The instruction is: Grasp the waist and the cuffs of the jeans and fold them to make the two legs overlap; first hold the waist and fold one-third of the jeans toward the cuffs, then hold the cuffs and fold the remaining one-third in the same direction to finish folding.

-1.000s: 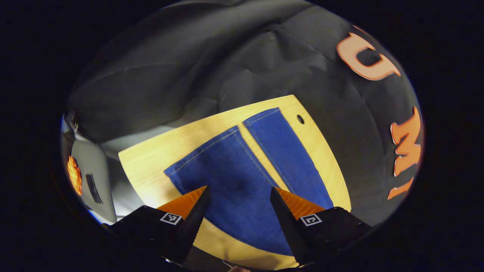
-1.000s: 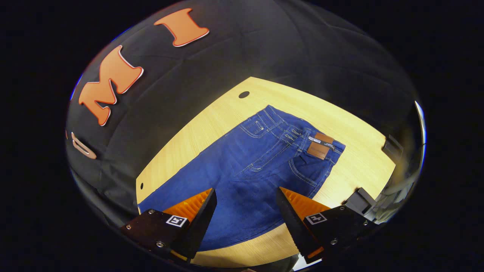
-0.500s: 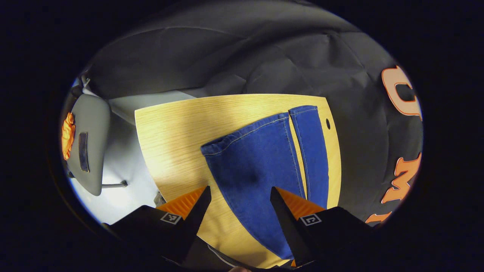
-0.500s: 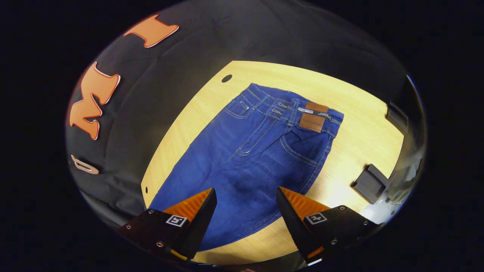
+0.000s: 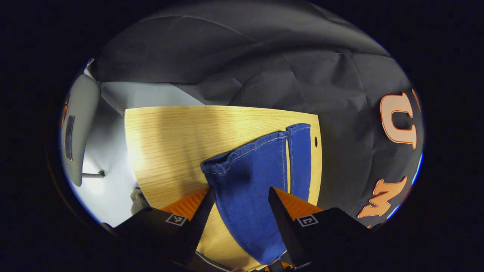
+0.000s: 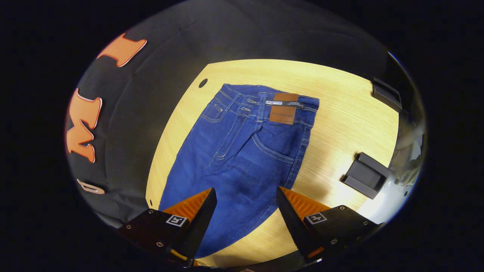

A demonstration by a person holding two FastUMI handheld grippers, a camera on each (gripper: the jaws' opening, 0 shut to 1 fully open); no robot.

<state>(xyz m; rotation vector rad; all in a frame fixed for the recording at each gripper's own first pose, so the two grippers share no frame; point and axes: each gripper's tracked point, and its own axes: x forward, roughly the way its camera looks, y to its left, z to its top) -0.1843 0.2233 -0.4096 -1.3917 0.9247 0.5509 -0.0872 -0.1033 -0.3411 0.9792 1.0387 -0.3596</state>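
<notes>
- Your left gripper point(image 5: 240, 204) hangs low over the near trouser leg point(image 5: 245, 189) with its fingers apart and the denim running between them; whether either finger touches the cloth cannot be told.
- Your right gripper point(image 6: 245, 206) is also spread wide, poised above the thigh part of the jeans point(image 6: 242, 155) and clamped on nothing.
- The jeans lie flat along the wooden table point(image 6: 340, 113), the two legs not yet overlapped; in the left gripper view a strip of wood shows between the near leg and the far leg point(image 5: 300, 158).
- Beyond your left fingers, the near cuff point(image 5: 242, 155) is rumpled and bulges up from the table. If you pinch only its top layer, I'd expect the leg to open and twist as you lift.
- Farther from your right gripper, the waist point(image 6: 270, 100) with its brown patch point(image 6: 283, 109) lies well apart from the fingers. Closing where you are would probably catch mid-thigh, and the fold would come out skewed.
- A dark block point(image 6: 365, 175) sits near the table's edge, beside the jeans; a wide swing with the waist could drag cloth onto it.
</notes>
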